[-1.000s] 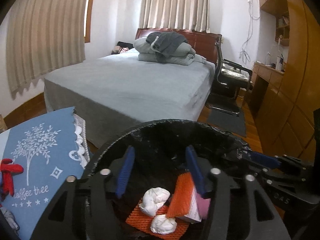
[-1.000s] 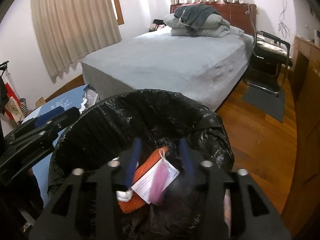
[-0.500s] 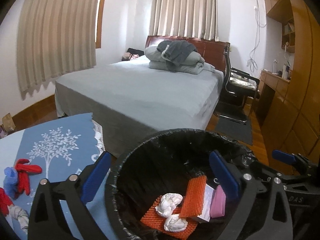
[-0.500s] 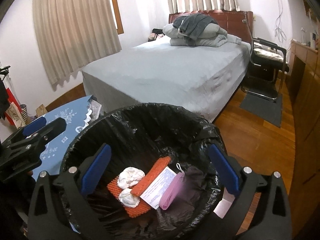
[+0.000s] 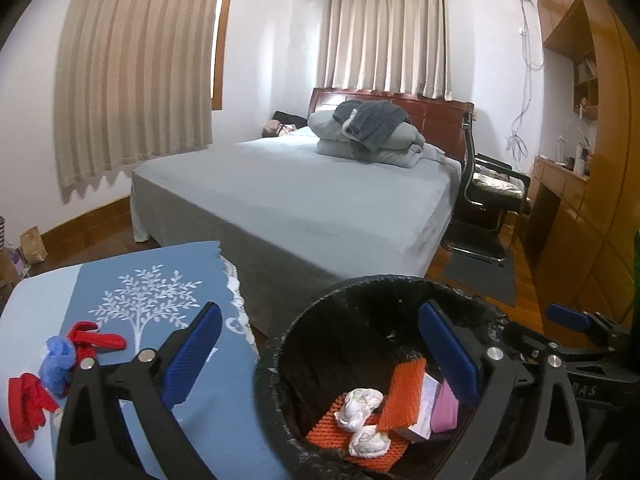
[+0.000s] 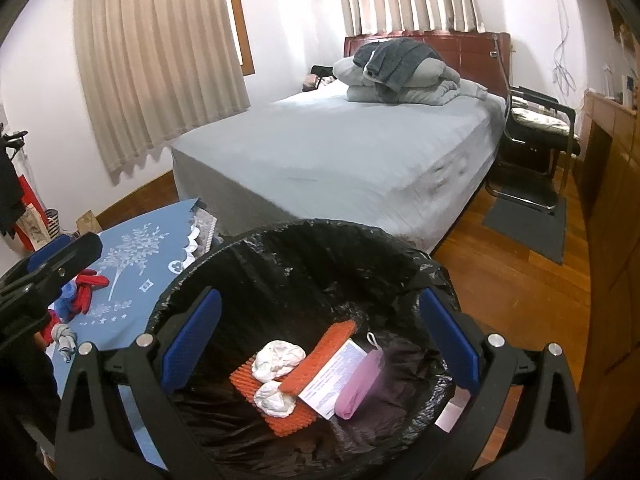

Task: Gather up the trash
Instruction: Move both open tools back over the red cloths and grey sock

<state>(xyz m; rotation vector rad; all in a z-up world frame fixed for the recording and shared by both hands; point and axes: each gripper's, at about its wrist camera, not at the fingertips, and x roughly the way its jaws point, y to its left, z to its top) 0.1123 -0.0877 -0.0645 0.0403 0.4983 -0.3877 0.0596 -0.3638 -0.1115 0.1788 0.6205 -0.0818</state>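
The left gripper is held wide open, and nothing is caught between its blue pads. The right gripper is spread wide too, with nothing pinched in it. Both are held just above the round bin lined with a black plastic bag, which is seen right below the right gripper's fingers.

The trash is found down at the bottom of the bin. An orange bumpy foam net is laid flat there, and two white crumpled paper balls are sat on top of it. A printed white paper card is leaned against the net, and a small pink pouch is lying beside the card.

Just left of the bin, a blue tablecloth with a white tree picture is spread over a table. Red and blue bits of cloth are left on it.

Farther back, a big bed with a grey sheet is seen, and folded grey blankets are piled at its head.
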